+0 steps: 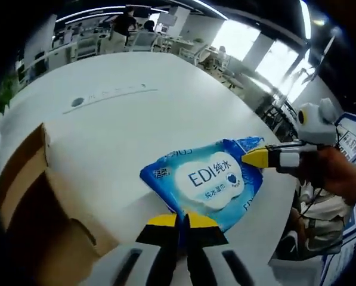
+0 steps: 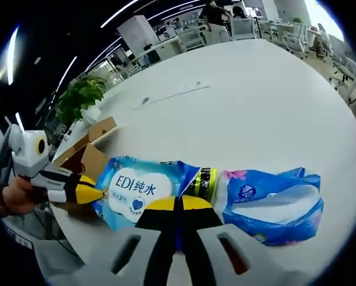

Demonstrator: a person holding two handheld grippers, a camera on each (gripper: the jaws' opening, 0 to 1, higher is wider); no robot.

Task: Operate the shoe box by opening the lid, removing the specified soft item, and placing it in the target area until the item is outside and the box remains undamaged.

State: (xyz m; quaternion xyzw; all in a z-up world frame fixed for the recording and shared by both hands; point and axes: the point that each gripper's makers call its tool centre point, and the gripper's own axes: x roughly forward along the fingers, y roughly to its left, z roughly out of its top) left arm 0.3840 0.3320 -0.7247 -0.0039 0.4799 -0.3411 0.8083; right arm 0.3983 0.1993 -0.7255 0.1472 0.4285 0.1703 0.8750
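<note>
A blue wet-wipes pack (image 1: 207, 179) with a white label hangs just above the white table (image 1: 118, 119), held from two sides. My left gripper (image 1: 178, 219) is shut on its near edge. From the right, my right gripper (image 1: 244, 158) pinches the pack's far corner with its yellow tips. In the right gripper view the same pack (image 2: 133, 187) lies across the jaws of my right gripper (image 2: 179, 205), shut on it, and my left gripper (image 2: 100, 193) grips its left end. The brown cardboard shoe box (image 1: 28, 208) stands open to the left, also seen as the box (image 2: 88, 156).
A second blue soft tissue pack (image 2: 273, 202) lies on the table (image 2: 255, 113) to the right, with a yellow-and-black cylinder (image 2: 201, 182) beside it. A potted plant (image 2: 82, 95) stands behind the box. Office desks and people are far behind. A hand (image 1: 339, 173) holds the right gripper.
</note>
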